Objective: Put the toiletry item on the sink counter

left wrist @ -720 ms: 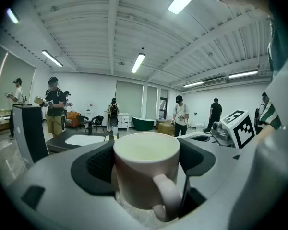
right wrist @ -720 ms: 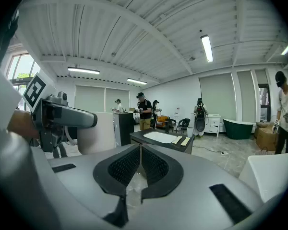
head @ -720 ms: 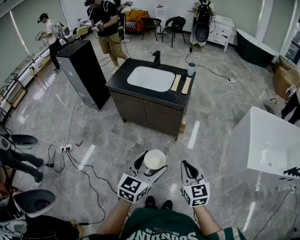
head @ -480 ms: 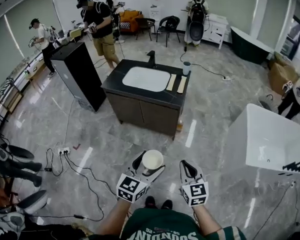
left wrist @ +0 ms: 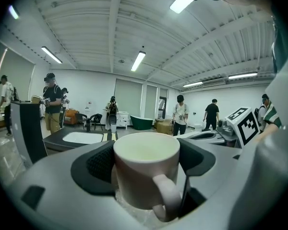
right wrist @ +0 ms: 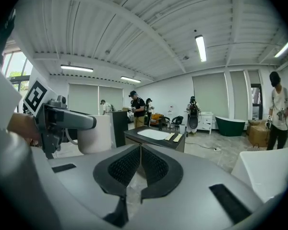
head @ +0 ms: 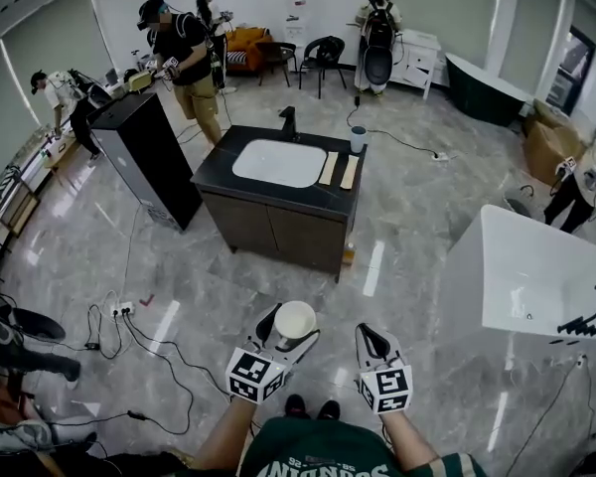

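Observation:
A cream mug (head: 294,322) with a handle stands upright between the jaws of my left gripper (head: 292,327), low in the head view; the pads press its sides, and the left gripper view shows the mug (left wrist: 146,169) filling the wide gap. My right gripper (head: 373,339) hangs beside it, shut and empty, its pads meeting (right wrist: 140,164). Ahead across the floor stands the dark sink counter (head: 306,196) with a white basin (head: 277,163), a black faucet (head: 288,122), two pale flat strips (head: 338,170) and a small cup (head: 358,139).
A tall black cabinet (head: 145,157) stands left of the counter. A white bathtub (head: 532,278) sits at the right. Cables (head: 144,328) trail over the grey floor at the left. Several people (head: 183,52) with grippers work at the back, near chairs (head: 323,56).
The counter has shifted a little left and up in the head view as the view moves. People at the back have stepped left. Both grippers keep their hold and place.

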Tool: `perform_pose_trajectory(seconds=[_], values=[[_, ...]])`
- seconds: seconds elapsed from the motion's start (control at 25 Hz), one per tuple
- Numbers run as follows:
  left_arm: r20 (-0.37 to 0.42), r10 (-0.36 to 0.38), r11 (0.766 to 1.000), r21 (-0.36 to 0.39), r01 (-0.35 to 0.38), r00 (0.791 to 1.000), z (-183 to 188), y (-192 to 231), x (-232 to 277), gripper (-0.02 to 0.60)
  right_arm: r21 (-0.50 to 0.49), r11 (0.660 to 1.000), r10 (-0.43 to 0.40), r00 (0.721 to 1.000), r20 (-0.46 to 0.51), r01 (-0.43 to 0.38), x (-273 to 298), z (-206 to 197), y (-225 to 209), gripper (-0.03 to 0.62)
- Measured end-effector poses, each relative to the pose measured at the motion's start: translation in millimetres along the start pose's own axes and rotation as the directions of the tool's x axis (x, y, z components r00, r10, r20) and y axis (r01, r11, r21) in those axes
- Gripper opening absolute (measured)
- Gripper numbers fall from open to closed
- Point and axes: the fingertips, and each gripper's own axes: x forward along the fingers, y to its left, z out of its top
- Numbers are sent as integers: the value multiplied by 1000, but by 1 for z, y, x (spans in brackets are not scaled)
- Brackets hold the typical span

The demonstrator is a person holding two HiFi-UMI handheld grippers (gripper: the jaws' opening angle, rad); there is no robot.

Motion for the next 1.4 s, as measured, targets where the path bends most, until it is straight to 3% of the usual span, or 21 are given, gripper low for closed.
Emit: perform_pose_trajectory(seconds=[0.4,0.64,1.04,1.4], values=[[37,39,999,17,-40,999,19,-8,7,403,18,1000,14,1000,14,-14,-10,-1,-12,43],[55,37,999,29,-38,998,28,14,32,403,16,1000,21,1000,15,-22,23,7,-21,43],[28,0,1000,14,0,1000,23,119,113,403,11,1000,-4,1000,-13,4,148,31,-50,43],[28,-56,998,15,56,998,47,222,177,403,9,999,-36,999,-31,36,263,71,-66,43]])
